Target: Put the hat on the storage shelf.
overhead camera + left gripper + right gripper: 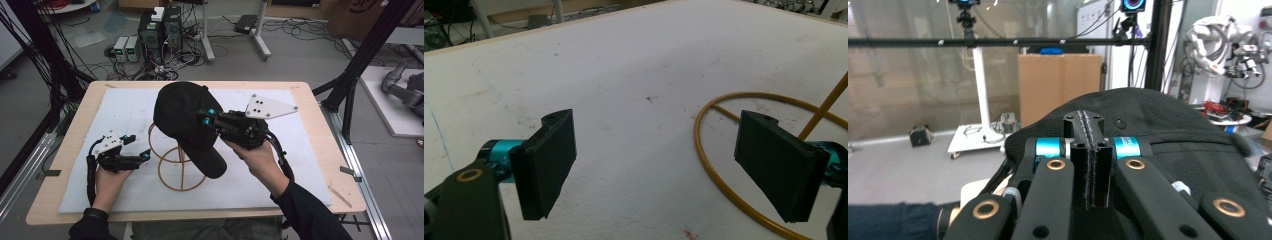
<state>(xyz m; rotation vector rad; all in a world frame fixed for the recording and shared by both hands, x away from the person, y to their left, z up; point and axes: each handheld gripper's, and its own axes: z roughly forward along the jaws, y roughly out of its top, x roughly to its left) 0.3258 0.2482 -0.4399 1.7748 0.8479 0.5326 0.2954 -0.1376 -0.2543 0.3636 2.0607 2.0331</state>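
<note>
A black cap (182, 120) hangs in the air above a yellow wire stand (176, 162) near the middle of the white mat. My right gripper (206, 118) is shut on the cap's edge; in the right gripper view the jaws press together with black cloth between them (1088, 145) and the cap's crown (1168, 125) spreads beyond. My left gripper (142, 150) rests low on the mat, left of the stand, open with nothing between its fingers (546, 160). The stand's base ring (719, 165) curves past its right finger.
A white mat (125, 115) covers a wooden table (320, 150). Past the far edge stand computer boxes (160, 30), cables and a stand's legs on the floor. A black frame post (360, 65) rises at the right.
</note>
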